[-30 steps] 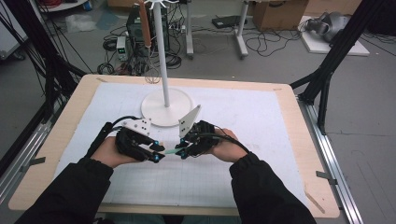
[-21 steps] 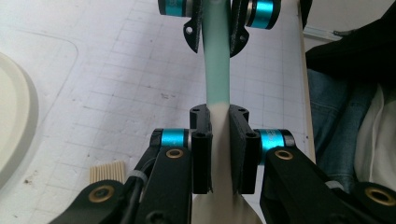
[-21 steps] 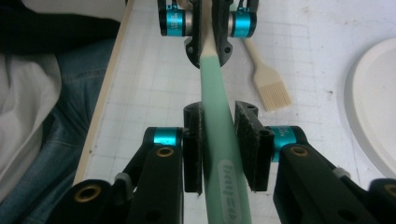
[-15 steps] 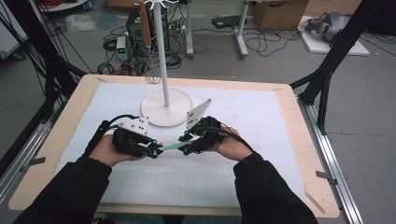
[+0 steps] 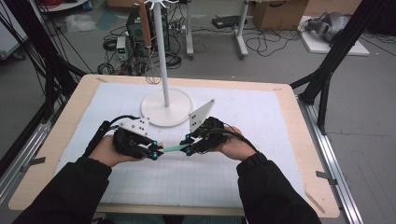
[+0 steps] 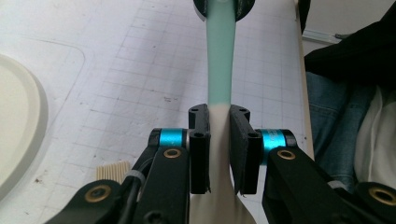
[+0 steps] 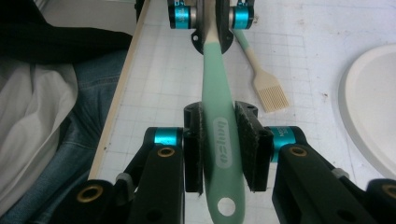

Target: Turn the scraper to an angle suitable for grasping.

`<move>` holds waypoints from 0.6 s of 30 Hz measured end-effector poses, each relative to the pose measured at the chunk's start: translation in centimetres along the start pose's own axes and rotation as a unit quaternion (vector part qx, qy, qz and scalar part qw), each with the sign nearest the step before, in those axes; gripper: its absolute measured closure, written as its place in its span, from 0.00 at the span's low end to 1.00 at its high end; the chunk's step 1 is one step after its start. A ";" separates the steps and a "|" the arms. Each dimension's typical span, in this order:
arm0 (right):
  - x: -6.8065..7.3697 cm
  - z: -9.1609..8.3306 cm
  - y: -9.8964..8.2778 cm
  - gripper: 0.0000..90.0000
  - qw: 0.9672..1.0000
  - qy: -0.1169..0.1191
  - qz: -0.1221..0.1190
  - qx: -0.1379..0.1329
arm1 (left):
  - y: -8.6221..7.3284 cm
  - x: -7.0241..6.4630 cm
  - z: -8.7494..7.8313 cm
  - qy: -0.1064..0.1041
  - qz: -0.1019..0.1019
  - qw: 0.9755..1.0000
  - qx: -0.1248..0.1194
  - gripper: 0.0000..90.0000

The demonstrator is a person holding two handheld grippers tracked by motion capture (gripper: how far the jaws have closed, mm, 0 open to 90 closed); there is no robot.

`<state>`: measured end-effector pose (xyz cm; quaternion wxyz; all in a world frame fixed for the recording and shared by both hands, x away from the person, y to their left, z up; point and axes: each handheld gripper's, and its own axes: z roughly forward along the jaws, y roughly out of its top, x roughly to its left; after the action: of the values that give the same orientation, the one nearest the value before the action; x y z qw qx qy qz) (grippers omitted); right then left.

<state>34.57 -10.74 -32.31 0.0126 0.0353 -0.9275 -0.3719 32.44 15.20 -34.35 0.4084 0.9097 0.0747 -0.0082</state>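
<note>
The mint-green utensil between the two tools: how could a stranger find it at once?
Start at the white round stand base on the table; just in front of it, two hand-held tools face each other. The mint-green utensil bridges them, one end in each. Unlike the beige brush lying flat on the mat, it has a cream end.

The spatula (image 7: 219, 116) looks like smooth matt silicone or plastic: its handle mint green, its other end cream. Each tool (image 6: 219, 154) has matt black plastic jaws, glossy blue anodised metal collars and brass-coloured screws; the right tool (image 7: 220, 149) has rough, gritty black pads (image 7: 247, 140). The brush (image 7: 270, 95) beside it is pale, with ribbed bristles. The tabletop (image 5: 299, 154) is light wood under a matt white gridded mat (image 5: 243, 116). The stand (image 5: 166, 106) has a smooth white base.
</note>
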 end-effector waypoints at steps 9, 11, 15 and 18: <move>-0.1 0.1 0.0 0.75 1.000 -0.018 0.013 -0.004 | 0.0 -0.1 -0.1 0.021 0.007 1.000 0.005 0.89; -0.6 -0.2 -0.5 0.61 0.998 -0.024 0.050 -0.025 | -0.1 -0.1 -0.5 0.035 0.007 0.999 -0.002 0.89; -1.1 -0.9 -1.5 0.61 0.993 -0.042 0.096 -0.062 | -0.2 0.1 -1.4 0.057 -0.003 0.998 -0.022 0.89; -1.3 -1.1 -1.8 0.61 0.989 -0.042 0.117 -0.075 | -0.2 0.2 -1.5 0.064 -0.012 0.998 -0.027 0.89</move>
<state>35.99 -12.74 -32.74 0.0200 -0.0901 -0.8943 -0.4378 32.52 16.49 -33.49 0.4273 0.8960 0.1117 0.0470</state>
